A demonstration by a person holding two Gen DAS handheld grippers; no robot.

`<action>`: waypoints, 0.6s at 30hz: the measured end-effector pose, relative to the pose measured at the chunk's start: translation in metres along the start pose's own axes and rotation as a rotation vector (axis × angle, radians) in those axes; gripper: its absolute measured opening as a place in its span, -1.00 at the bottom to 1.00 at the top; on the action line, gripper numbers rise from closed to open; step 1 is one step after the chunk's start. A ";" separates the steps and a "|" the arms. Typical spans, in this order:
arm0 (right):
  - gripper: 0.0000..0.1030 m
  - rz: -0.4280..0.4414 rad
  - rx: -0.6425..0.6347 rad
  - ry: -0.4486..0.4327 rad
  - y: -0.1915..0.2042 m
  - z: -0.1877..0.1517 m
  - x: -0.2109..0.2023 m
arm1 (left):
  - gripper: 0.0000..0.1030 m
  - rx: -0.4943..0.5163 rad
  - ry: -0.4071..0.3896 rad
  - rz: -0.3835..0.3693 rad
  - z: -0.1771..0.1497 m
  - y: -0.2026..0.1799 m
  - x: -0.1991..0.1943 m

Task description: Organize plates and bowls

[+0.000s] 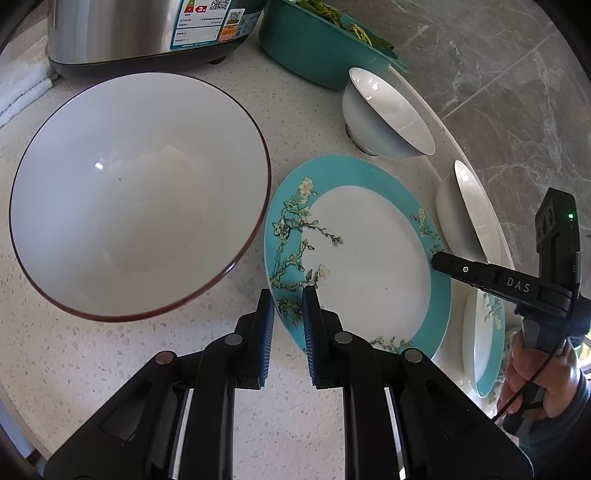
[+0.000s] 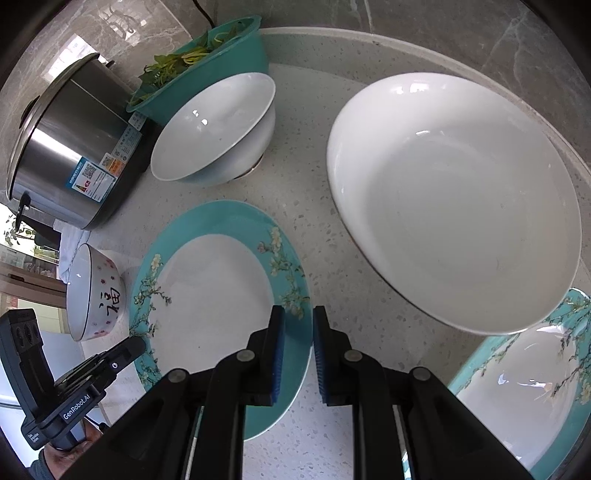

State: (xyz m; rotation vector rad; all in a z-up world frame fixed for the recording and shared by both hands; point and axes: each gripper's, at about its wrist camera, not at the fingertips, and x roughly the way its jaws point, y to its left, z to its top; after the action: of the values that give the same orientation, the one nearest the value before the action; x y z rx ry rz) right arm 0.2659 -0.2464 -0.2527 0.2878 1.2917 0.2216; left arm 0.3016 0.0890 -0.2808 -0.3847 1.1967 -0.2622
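Worktop (image 1: 92, 350): pale speckled stone, curved at its far edge against a grey marbled wall; everything stands on it

Rice cooker (image 1: 140, 33): steel body at the far left, top cut off in the left wrist view; a folded white cloth (image 1: 22, 88) lies beside it

Large bowl (image 1: 136, 195): white with a dark brown rim, just left of the floral plate; the right wrist view shows it as the decorated bowl further left, so its true size is hard to judge

Teal basin (image 1: 306, 48): holds greens, far side, only partly in frame

Wide white dish (image 2: 454, 199): shallow, right of the floral plate, apart from it

Floral plate (image 1: 362, 258): teal rim with blossom branches, flat in the middle; both grippers meet at it from opposite sides

Second floral plate (image 2: 524, 387): same pattern, near right, cut off by the frame

Small white bowl (image 1: 384, 114): footed, far of the floral plate, empty

Left gripper (image 1: 288, 332): fingers parted by a narrow gap straddling the plate's near-left rim, not yet clenched on it

Right gripper (image 2: 299, 350): fingers likewise released, set about the opposite rim

Step in hand: I'd judge the floral plate is being lined up for lifting

Next move: probably close on the rim, raise it level, then stack it with its twin

Hard to make out: whether either blue pad touches the rim
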 end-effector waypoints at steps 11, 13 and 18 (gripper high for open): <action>-0.52 -0.011 -0.024 0.056 0.007 0.000 0.015 | -0.75 0.011 0.000 0.017 -0.001 -0.002 0.004; -0.41 -0.013 -0.028 0.062 0.010 0.002 0.017 | -0.75 0.013 0.000 0.016 -0.002 -0.003 0.005; -0.36 -0.035 -0.028 0.063 0.016 0.013 0.021 | -0.75 0.015 0.004 0.013 -0.002 -0.003 0.006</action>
State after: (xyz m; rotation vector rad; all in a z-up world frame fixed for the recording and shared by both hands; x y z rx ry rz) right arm 0.2837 -0.2261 -0.2630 0.2355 1.3540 0.2208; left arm 0.3012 0.0834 -0.2848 -0.3637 1.2002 -0.2609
